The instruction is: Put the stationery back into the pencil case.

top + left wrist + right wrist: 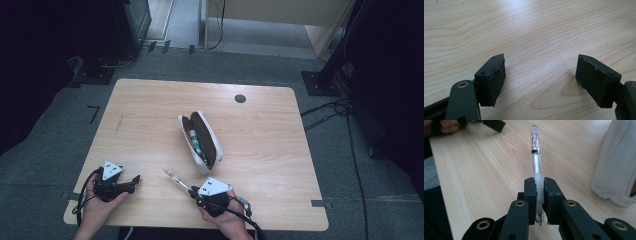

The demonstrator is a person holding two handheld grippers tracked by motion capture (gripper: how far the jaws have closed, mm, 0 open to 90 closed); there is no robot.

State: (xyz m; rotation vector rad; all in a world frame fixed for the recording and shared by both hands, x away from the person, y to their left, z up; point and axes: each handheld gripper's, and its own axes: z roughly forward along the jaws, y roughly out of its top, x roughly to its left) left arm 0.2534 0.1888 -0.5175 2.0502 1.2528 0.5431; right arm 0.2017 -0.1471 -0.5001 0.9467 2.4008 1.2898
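A clear pen (535,147) with a pink inner part sticks out from my right gripper (538,185), whose jaws are shut on its frosted grip end. In the high view the pen (172,176) points up and to the left from the right gripper (194,191), near the table's front edge. A white pencil case (201,141) with a dark lining lies unzipped in the middle of the table, just beyond the pen, with a green-and-white pen inside. My left gripper (134,181) rests at the front left; its jaws (540,80) stand open over bare wood.
The wooden table (150,110) has a round dark cable hole (240,98) near its far edge. The case's white side (616,165) rises close on the right in the right gripper view. Dark stands and cables lie on the grey floor around the table.
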